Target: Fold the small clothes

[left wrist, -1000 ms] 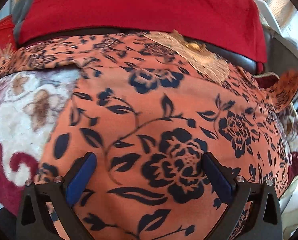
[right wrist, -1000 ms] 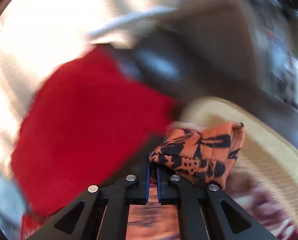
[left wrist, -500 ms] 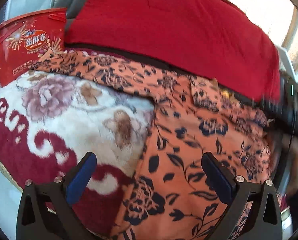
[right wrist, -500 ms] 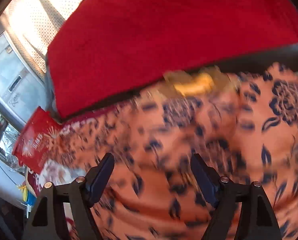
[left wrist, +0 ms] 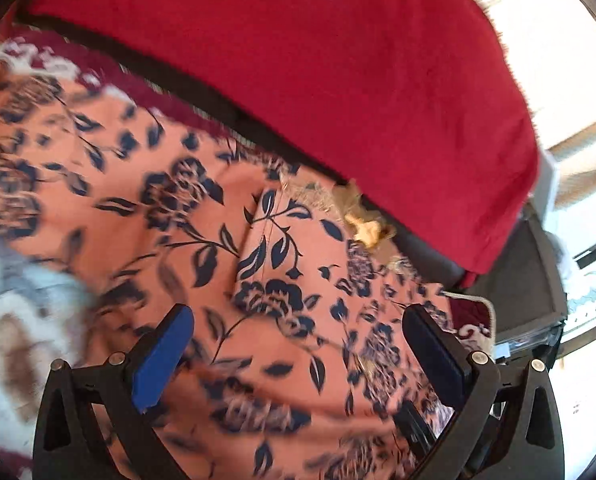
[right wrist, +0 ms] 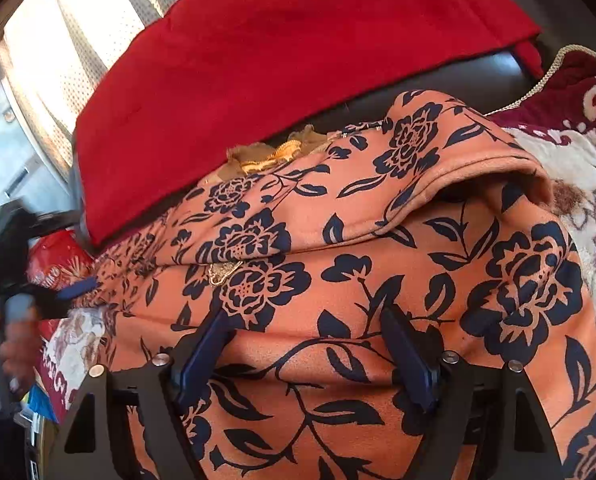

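An orange garment with dark blue flowers (left wrist: 258, 264) lies spread on a patterned blanket. In the right wrist view the garment (right wrist: 378, 280) has its far part folded over the near part, with a hem edge running across. Gold lace trim (right wrist: 274, 156) shows at its far edge, and also in the left wrist view (left wrist: 366, 224). My left gripper (left wrist: 298, 336) is open and empty just above the cloth. My right gripper (right wrist: 306, 340) is open and empty, low over the near layer. The left gripper also shows at the left of the right wrist view (right wrist: 74, 286).
A red cushion cover (left wrist: 318, 60) lies over a dark sofa back behind the garment, seen too in the right wrist view (right wrist: 278, 40). A white and maroon floral blanket (right wrist: 578, 152) lies under the garment. A red tin (right wrist: 54, 260) stands at the left.
The right gripper, shut on a bunched part of the garment a second ago, has opened and let go; that part now lies folded over. The left gripper swung right over the garment.
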A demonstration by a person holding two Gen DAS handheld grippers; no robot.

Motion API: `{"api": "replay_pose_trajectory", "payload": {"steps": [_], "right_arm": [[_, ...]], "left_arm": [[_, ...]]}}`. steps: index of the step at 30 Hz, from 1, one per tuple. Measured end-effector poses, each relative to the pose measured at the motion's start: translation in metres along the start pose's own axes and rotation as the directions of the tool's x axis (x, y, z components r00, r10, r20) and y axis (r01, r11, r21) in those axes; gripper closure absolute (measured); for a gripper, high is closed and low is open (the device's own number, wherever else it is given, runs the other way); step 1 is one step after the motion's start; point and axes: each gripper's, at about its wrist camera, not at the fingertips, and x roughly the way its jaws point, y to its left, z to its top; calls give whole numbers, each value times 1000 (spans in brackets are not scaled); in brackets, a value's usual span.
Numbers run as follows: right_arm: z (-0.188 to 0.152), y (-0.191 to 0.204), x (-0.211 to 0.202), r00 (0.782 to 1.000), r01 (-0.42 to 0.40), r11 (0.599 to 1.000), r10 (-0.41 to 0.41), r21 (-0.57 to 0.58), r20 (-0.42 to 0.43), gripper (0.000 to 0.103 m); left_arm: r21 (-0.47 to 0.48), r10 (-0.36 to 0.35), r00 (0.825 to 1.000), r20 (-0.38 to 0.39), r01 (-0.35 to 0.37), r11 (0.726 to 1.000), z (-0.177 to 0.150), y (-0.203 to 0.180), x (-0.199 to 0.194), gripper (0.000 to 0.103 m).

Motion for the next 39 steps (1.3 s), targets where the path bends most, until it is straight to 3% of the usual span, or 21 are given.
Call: {"api": "replay_pose_trajectory", "payload": {"steps": [2, 5, 7, 9, 10, 13, 14, 16, 18, 21, 22, 24, 26, 27, 28, 29, 30, 31, 33, 36, 39], "right_arm": [[-2, -4, 2, 1000, -17, 1000, 17, 0, 7, 21], [-5, -16, 2, 997, -67, 997, 67, 24, 29, 20], [-6, -23, -2, 996, -81, 996, 80, 30, 36, 21], [-4, -26, -5, 996, -86, 996, 85, 28, 39, 20], [-6, -29, -4, 995, -90, 996, 89, 27, 41, 20], [-4, -31, -8, 996, -91, 995, 90, 39, 17, 21], [-1, -30, -10, 996, -84, 996, 84, 43, -1, 21], [11, -31, -16, 993, -116, 990, 117, 82, -17, 21], [33, -36, -35, 985, -168, 979, 164, 112, 46, 21], [77, -54, -47, 977, -196, 968, 180, 154, 111, 20], [90, -64, -45, 980, -178, 968, 158, 175, 121, 14], [116, -101, -15, 990, -139, 956, 126, 260, 68, 8], [115, -148, 32, 994, 5, 928, 36, 372, -103, 9], [110, -162, 37, 992, -30, 901, 79, 432, -97, 12], [113, -161, 20, 998, -51, 897, 65, 439, -17, 12], [118, -152, 5, 999, -29, 904, 39, 427, -17, 12], [118, -142, -8, 1000, -20, 917, 21, 398, 3, 12], [116, -129, -25, 999, -24, 937, 10, 348, 44, 12], [99, -94, -52, 996, -32, 979, 13, 204, 90, 9], [57, -59, -59, 999, -3, 1000, 2, 26, 42, 5], [18, -50, -35, 997, 59, 997, -62, -57, -55, 5]], "left_arm": [[-42, 27, 998, -48, -29, 999, 4, 2, 26, 6], [-117, 28, 994, -107, -40, 992, 3, 8, 51, 35], [-58, 113, 985, -130, -121, 991, 1, 4, 60, 97], [-32, 116, 990, -82, -119, 992, 0, -2, 48, 97], [19, 124, 992, 12, -124, 992, -2, -14, 27, 97], [88, 145, 967, 209, -167, 982, -15, -26, -19, 97], [90, 148, 968, 202, -169, 981, -17, -22, -19, 97], [91, 228, 964, 135, -242, 966, -23, -5, 4, 97], [92, 257, 965, 43, -260, 961, -28, 11, 29, 96], [107, 247, 966, 72, -254, 961, -37, 17, 38, 94], [109, 250, 965, 74, -257, 960, -39, 16, 37, 94], [113, 256, 964, 72, -263, 958, -40, 14, 36, 94], [128, 261, 963, 64, -268, 955, -37, 13, 40, 94], [134, 256, 965, 51, -260, 956, -35, 11, 37, 91], [128, 254, 967, 32, -256, 958, -30, 10, 29, 82], [115, 243, 970, 21, -244, 963, -20, 14, 24, 73], [93, 211, 977, 35, -213, 973, -15, 18, 15, 53], [67, 167, 981, 94, -174, 982, -14, 24, -8, 34], [31, 129, 973, 190, -138, 990, -11, 37, -43, 20], [-87, 108, 938, 330, -84, 993, 1, 87, -104, 18], [-249, 177, 894, 410, -77, 965, 20, 152, -142, 18]]}}
